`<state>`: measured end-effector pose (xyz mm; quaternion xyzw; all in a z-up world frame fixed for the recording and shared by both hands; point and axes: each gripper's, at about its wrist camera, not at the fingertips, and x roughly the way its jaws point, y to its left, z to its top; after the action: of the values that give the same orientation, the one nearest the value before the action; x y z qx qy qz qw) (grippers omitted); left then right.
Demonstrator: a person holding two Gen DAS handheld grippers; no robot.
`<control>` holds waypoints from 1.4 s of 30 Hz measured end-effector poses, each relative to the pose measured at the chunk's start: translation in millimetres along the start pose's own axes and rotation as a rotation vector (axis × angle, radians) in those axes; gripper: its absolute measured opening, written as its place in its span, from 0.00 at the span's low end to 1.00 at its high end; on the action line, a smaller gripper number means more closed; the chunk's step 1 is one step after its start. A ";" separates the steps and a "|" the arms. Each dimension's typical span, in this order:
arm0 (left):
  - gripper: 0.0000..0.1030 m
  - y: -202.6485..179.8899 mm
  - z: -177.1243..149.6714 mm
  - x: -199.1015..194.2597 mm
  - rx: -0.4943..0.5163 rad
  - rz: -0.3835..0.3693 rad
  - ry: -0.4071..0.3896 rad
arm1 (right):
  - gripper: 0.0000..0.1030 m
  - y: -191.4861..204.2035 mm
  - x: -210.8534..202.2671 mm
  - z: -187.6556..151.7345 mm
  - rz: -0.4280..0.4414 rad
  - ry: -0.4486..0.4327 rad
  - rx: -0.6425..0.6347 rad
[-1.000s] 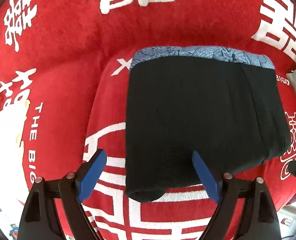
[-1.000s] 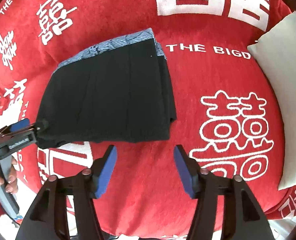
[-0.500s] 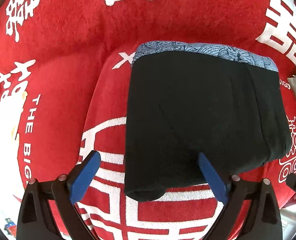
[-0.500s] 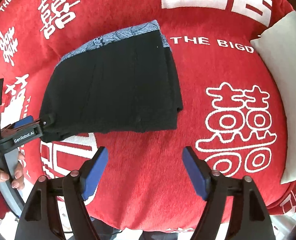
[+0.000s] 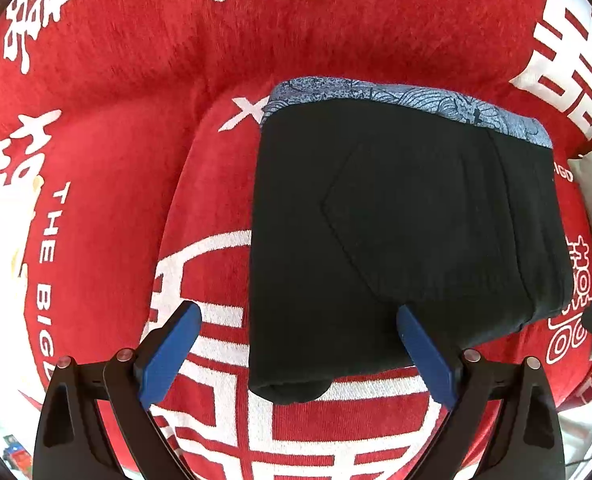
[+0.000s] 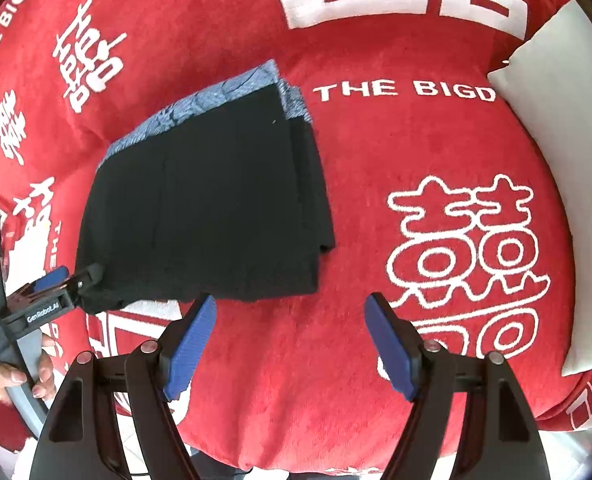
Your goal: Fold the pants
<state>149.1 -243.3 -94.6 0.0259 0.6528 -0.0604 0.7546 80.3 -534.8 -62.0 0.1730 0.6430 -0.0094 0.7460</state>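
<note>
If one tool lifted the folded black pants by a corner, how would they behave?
The folded black pants would probably flop and unfold: soft fabric in loose stacked layers, visible at the edge. Pushed across the red blanket, they would likely drag and bunch on its fuzzy pile, not slide.

On the red blanket (image 6: 376, 200) I can read "THE BIGD" (image 6: 406, 89) in white capitals, just right of the folded cloth in my right wrist view; the word runs on under the white pillow, so I cannot read its end. The same line stands sideways at the far left of my left wrist view, "THE BIGD" (image 5: 49, 264). Large white double-happiness characters (image 6: 468, 264) are scattered over the blanket in both views. On the black body of the left hand-held gripper (image 6: 75, 284), seen at the left edge of the right wrist view, a small white label reads "GenRobot.AI" (image 6: 43, 313). The strap below it carries print too small to read.
</note>
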 end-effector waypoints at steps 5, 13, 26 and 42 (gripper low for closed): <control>0.96 8.5 6.1 -1.9 -0.007 -0.043 0.003 | 0.77 -14.6 0.1 8.8 0.061 -0.004 0.055; 0.96 32.7 37.0 -4.2 -0.061 -0.166 -0.003 | 0.77 -35.3 11.7 34.3 0.161 0.013 0.098; 0.96 43.2 68.3 26.2 -0.043 -0.327 0.079 | 0.77 -52.0 53.4 78.2 0.363 0.079 0.064; 0.96 39.4 81.9 74.1 -0.013 -0.537 0.169 | 0.78 -48.1 100.7 95.2 0.561 0.168 -0.043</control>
<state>244.9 -218.1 -157.4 -0.1478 0.6974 -0.2517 0.6546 177.4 -584.7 -160.0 0.3284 0.6296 0.2251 0.6671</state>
